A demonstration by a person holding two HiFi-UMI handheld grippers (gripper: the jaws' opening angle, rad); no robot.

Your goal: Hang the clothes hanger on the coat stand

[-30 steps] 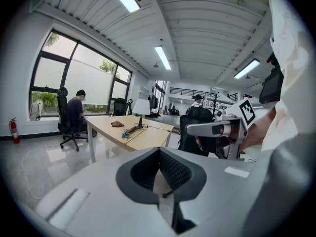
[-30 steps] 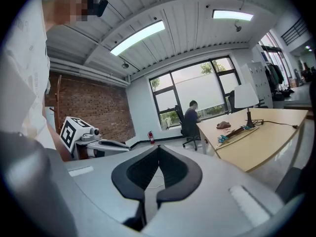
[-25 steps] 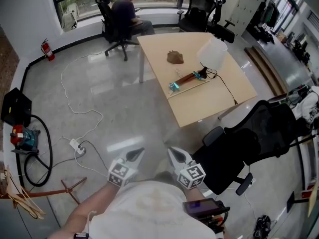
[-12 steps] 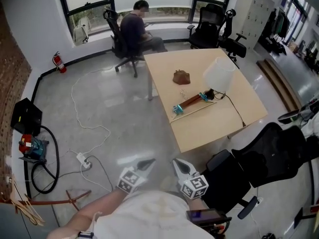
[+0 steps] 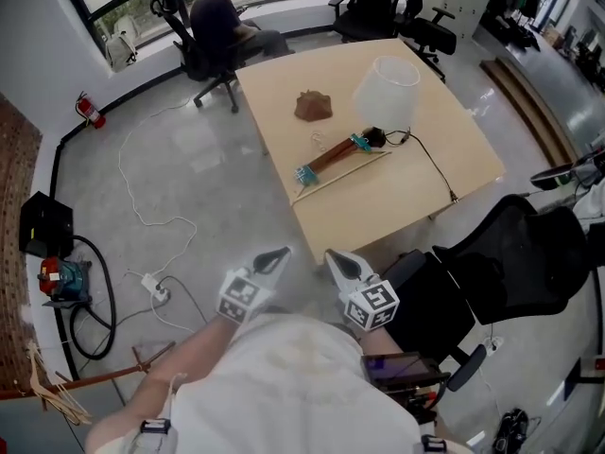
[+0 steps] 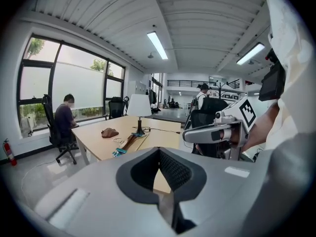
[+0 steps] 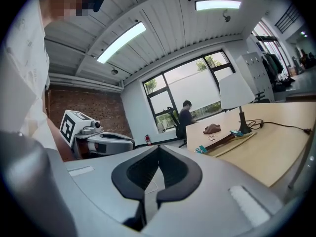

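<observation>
Left gripper point(image 5: 276, 255) and right gripper point(image 5: 336, 259) fingers closed, empty; clothes hanger point(image 5: 336, 154) lies just beside lamp point(image 5: 386, 88) on bench point(image 5: 425, 192), so pickup may snag cord point(image 5: 430, 164) or topple lamp.

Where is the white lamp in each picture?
Head view: lamp at upper middle, standing on the table.
Left gripper view: lamp small, just left of centre.
Right gripper view: lamp at the right.
Shared landmark: the hanger lying on the table by its base.
</observation>
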